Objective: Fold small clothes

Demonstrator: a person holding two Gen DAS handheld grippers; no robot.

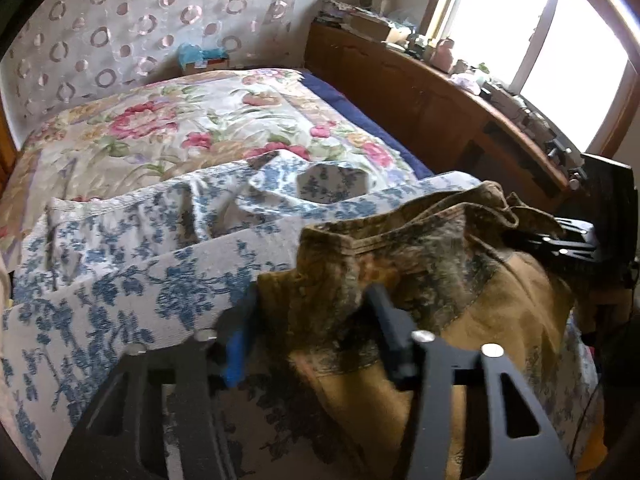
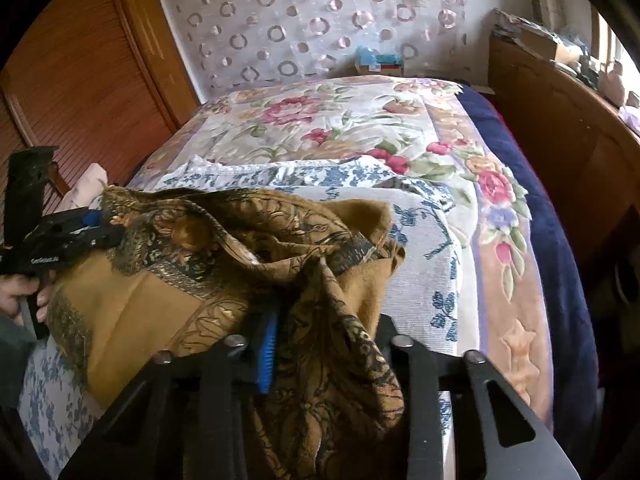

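Observation:
A mustard-brown garment (image 1: pixel 500 320) with a dark patterned border lies bunched on a white cloth with blue flowers (image 1: pixel 120 280) at the near end of the bed. My left gripper (image 1: pixel 312 332) is shut on a fold of its patterned edge, with cloth filling the gap between the blue pad (image 1: pixel 238 356) and the other finger. In the right wrist view my right gripper (image 2: pixel 326 344) is shut on another bunch of the same garment (image 2: pixel 132 300), which drapes down between its fingers. The left gripper (image 2: pixel 68 236) and the hand holding it show at the garment's far left.
A floral bedspread (image 1: pixel 160 128) covers the bed beyond the blue-flowered cloth (image 2: pixel 420 280). A navy blanket (image 2: pixel 560 220) runs along its right side by a wooden headboard shelf (image 1: pixel 420 92) crowded with small items. A circle-patterned curtain (image 2: pixel 320 20) and a louvred wooden door (image 2: pixel 80 80) stand behind.

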